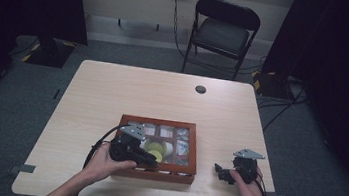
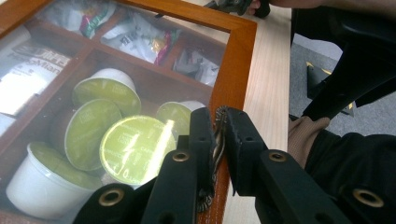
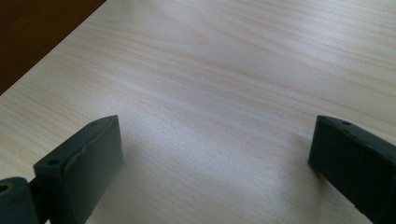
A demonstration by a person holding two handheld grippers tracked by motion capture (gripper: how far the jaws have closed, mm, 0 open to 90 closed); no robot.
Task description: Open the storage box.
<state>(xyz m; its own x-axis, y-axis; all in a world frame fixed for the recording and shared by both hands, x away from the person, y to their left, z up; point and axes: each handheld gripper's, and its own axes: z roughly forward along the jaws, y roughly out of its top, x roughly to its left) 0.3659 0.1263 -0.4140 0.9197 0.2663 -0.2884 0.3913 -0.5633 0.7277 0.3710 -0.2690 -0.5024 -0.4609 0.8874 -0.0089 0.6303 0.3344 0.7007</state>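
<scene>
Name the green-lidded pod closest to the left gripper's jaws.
The bright, glare-streaked pod just left of the left gripper; the other pods sit farther away.

in the left gripper view the wooden box (image 2: 236, 60) runs off the left and bottom edges, so its full outline is cut off. reflections on its glass lid (image 2: 56, 88) wash out the print on the packet (image 2: 28, 77) at mid left. the left gripper (image 2: 218, 135) covers the small latch (image 2: 217, 154) at lower centre, whose shape cannot be told. in the high view the box's compartment contents at centre are too small to read.
</scene>
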